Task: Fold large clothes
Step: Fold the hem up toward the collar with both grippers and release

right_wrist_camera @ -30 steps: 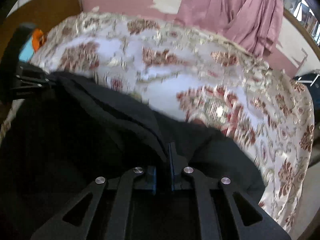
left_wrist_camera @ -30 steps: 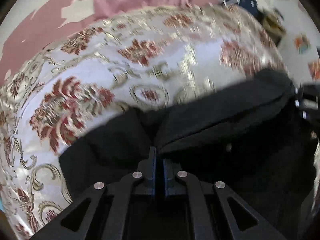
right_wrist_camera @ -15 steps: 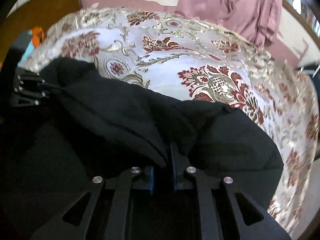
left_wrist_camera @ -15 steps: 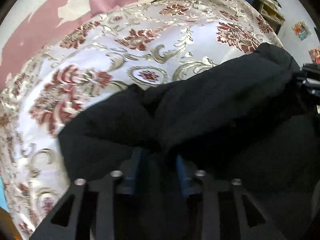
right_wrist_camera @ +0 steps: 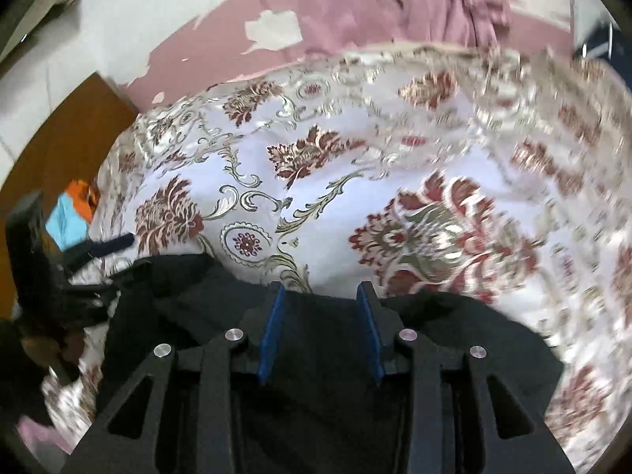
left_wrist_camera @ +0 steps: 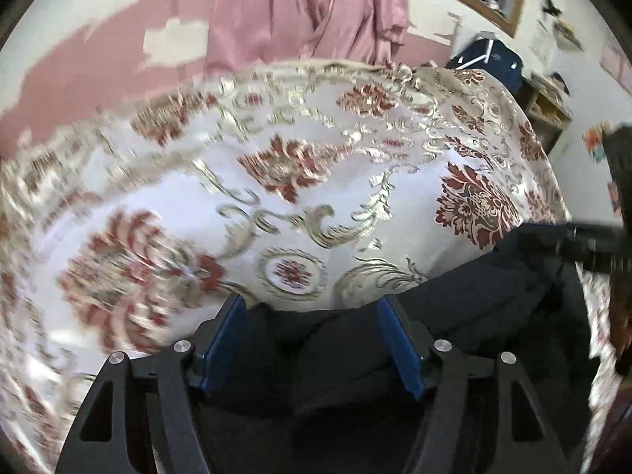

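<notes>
left gripper (left_wrist_camera: 314, 304) jaws spread wide, released, right gripper (right_wrist_camera: 320, 290) jaws apart too, gripping nothing, black garment (right_wrist_camera: 316, 339) bunched on floral bedspread (left_wrist_camera: 300, 197) at its near edge under both grippers, pink curtain (left_wrist_camera: 316, 8) behind bed

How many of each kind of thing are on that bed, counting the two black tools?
Black garment: 1
Patterned bedspread: 1
Grippers, both open, left gripper and right gripper: 2
Total: 4
</notes>
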`<state>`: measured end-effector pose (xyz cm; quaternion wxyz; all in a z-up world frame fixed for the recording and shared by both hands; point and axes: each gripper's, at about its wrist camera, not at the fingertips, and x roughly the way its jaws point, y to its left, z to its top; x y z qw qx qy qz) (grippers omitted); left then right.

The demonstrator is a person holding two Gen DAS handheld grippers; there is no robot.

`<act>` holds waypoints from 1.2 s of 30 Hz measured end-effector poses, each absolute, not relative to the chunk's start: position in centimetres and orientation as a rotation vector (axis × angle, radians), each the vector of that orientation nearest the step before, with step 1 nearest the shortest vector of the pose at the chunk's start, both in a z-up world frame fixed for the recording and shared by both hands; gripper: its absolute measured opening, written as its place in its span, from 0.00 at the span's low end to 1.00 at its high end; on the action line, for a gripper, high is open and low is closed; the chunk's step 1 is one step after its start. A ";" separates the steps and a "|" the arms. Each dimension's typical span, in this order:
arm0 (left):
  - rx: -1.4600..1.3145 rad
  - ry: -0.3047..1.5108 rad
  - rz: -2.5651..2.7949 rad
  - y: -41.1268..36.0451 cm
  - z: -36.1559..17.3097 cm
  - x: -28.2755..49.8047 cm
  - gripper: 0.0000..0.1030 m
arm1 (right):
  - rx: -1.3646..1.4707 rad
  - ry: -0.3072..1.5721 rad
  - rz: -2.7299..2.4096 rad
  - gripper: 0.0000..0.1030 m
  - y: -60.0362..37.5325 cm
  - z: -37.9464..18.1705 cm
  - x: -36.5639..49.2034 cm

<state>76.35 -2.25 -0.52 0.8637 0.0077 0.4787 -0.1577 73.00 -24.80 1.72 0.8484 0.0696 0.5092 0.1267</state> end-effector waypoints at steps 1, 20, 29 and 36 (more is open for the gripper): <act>-0.010 1.025 -0.351 -2.5 -1.2 76.6 0.64 | 0.145 1.083 0.283 0.31 -24.4 1.1 72.9; 0.260 1.306 -0.641 -8.3 -9.2 73.3 0.24 | -0.174 1.547 0.485 0.13 -20.6 -6.3 71.1; 0.310 1.278 -0.539 -10.3 -12.3 73.2 0.24 | -0.284 1.451 0.394 0.12 -18.7 -9.9 70.7; 0.120 1.239 -0.522 -7.3 -10.4 71.4 0.24 | -0.143 1.328 0.422 0.13 -20.9 -8.1 67.9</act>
